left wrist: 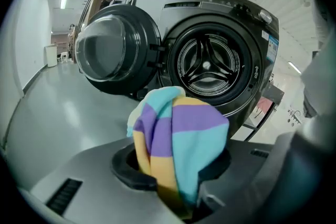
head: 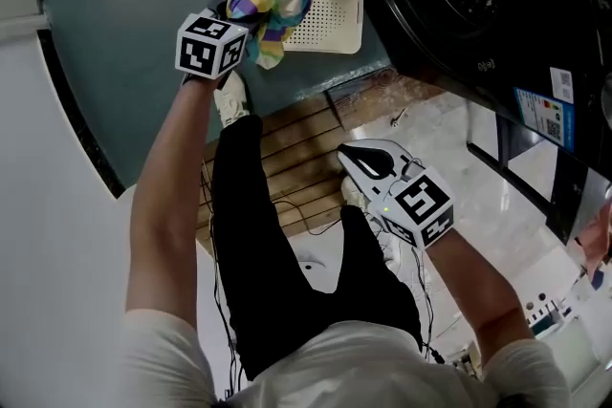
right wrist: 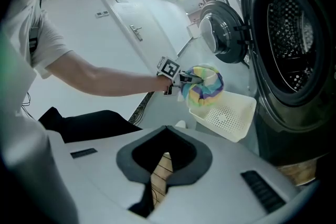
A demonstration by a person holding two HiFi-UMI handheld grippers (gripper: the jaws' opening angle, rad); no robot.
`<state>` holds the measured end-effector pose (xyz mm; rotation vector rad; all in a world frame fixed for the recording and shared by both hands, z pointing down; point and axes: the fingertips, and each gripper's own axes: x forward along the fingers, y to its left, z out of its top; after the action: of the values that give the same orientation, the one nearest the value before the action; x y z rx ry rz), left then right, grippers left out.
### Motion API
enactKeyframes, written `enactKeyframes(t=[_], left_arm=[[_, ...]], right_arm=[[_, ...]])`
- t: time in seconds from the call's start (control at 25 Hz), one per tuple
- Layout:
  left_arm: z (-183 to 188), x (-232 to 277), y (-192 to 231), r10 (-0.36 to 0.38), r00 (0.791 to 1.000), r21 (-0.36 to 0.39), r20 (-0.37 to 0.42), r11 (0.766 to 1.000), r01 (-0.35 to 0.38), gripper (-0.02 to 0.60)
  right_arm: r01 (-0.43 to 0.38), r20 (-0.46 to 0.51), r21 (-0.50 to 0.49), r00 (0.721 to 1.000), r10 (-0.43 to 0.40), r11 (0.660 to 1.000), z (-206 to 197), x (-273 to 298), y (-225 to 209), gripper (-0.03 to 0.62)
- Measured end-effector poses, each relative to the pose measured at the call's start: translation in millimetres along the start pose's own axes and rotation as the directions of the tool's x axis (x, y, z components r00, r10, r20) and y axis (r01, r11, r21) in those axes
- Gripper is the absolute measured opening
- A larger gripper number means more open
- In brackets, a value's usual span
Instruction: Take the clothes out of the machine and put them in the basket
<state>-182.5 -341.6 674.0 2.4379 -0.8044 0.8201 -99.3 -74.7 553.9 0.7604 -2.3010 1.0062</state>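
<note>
my left tongs: clamped on striped cloth, over one end of the basket | right tongs: closed, empty, well back from basket | cloth: light, floppy, pinch a bunched fold

A: Left gripper status?
B: Left arm extended forward; jaws clamped on striped cloth.
A: Right gripper?
B: Right forearm nearer the body, gripper angled downward; jaws together, nothing between them.
</note>
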Motion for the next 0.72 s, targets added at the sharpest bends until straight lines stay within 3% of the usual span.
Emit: enactKeyframes(t=[0.44, 0.6, 0.72], left_arm=[[-78.7, 102.7, 38.5, -0.073, 0.988, 0.018, -0.139, 0.997, 0.076, 0.181], [-99.5, 121.1, 47.4, -0.061, 0.983, 0.008, -0.173, 0.998, 0.063, 0.238], [-103.8, 122.8, 52.2, -0.046, 0.984, 0.002, -0.174, 0.999, 0.047, 0.247]], right_arm=[[0.064, -0.025, 0.053, 0.998, -0.063, 0.997, 6.9, 61.4, -52.9, 0.005], [0.064, -0.036, 0.066, 0.997, -0.062, 0.996, 5.7, 68.3, -60.9, 0.005], [0.072, -0.042, 0.066, 0.997, -0.069, 0.995, 3.6, 68.5, -63.9, 0.005]])
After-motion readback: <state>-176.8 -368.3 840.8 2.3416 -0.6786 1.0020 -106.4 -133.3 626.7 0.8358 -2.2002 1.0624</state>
